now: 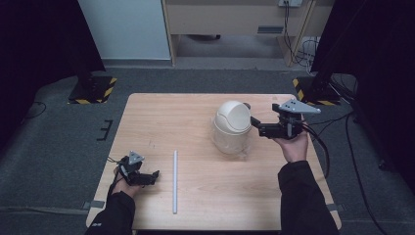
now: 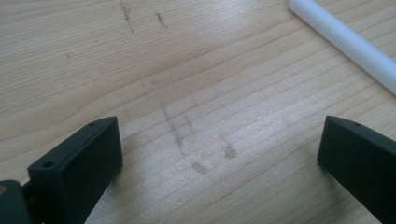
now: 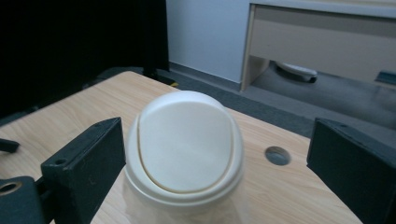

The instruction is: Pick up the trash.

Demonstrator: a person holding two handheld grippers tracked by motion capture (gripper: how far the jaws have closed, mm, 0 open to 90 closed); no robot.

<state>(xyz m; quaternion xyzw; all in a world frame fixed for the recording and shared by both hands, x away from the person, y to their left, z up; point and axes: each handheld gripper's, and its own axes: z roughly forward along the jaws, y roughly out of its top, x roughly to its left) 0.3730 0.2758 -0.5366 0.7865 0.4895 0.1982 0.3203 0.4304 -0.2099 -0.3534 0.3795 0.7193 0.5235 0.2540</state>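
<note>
A small bin with a cream domed swing lid (image 1: 232,117) and a clear body stands right of the table's middle. My right gripper (image 1: 252,122) is raised just to its right, jaws open and pointing at the lid (image 3: 187,144), which sits between them a little ahead. A long white rod (image 1: 174,181) lies on the table at the front left. My left gripper (image 1: 155,175) rests low on the wood just left of the rod, open with nothing between its jaws; the rod (image 2: 345,42) crosses the upper right corner of the left gripper view.
The wooden table (image 1: 195,112) has a round cable hole (image 3: 277,155) near its far right edge, behind the bin. Faint scuff marks (image 2: 187,140) mark the wood under my left gripper. Black stand bases with yellow stripes (image 1: 93,90) sit on the floor beyond the table's far corners.
</note>
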